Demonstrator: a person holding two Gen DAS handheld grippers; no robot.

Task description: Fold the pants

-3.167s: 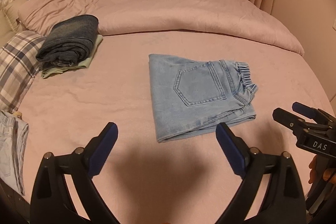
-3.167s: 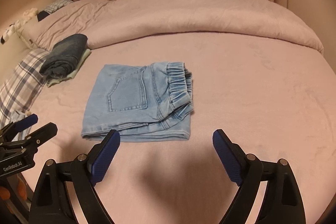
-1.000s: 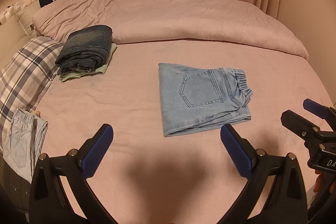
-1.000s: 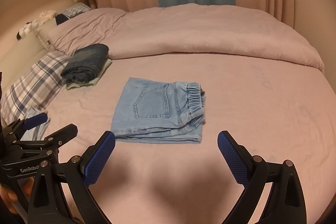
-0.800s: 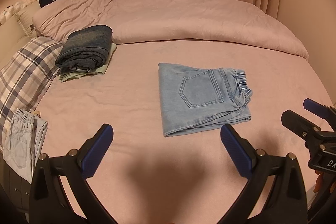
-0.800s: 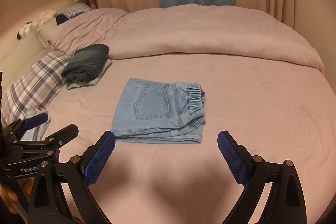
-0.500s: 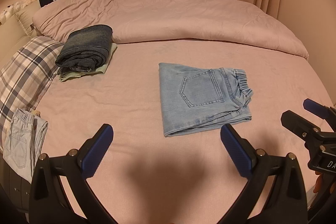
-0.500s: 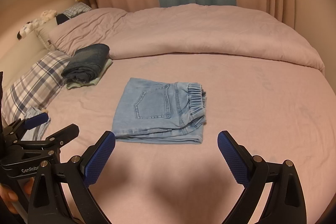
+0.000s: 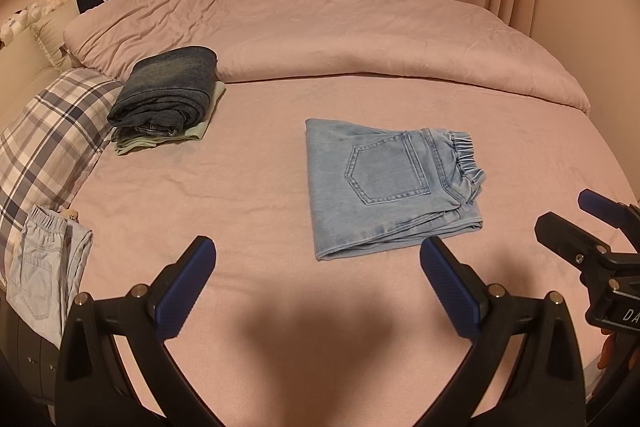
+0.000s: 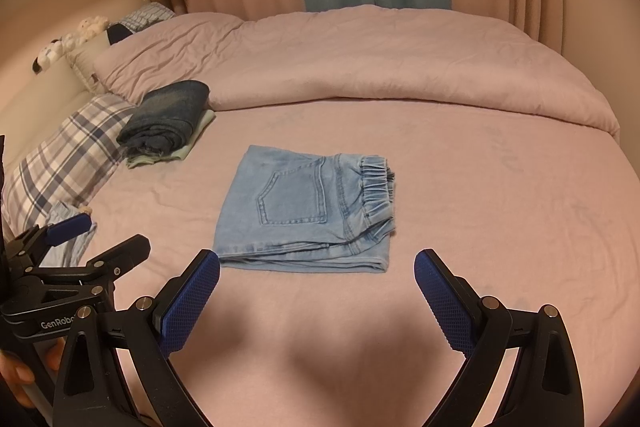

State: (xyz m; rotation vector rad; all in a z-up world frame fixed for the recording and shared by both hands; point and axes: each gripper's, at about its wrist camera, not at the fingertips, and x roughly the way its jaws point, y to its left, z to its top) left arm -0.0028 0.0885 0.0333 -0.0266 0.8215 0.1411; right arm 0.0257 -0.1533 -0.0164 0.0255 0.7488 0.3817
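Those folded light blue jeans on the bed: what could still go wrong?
The folded jeans have loose layered edges at the near side; grabbing one layer could undo the fold. The elastic waistband bunches up, so the bundle may spring open. Both hand-held grippers, left and right, hang open, holding nothing.

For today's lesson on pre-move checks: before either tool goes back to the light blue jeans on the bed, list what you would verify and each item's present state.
1. Light blue jeans folded flat, pocket up: ok.
2. Left tool open, holding nothing: ok.
3. Right tool open, holding nothing: ok.
4. Both tools clear of the jeans: ok.
5. Dark jeans stack apart from the jeans: ok.
6. Underside layers aligned: cannot tell.
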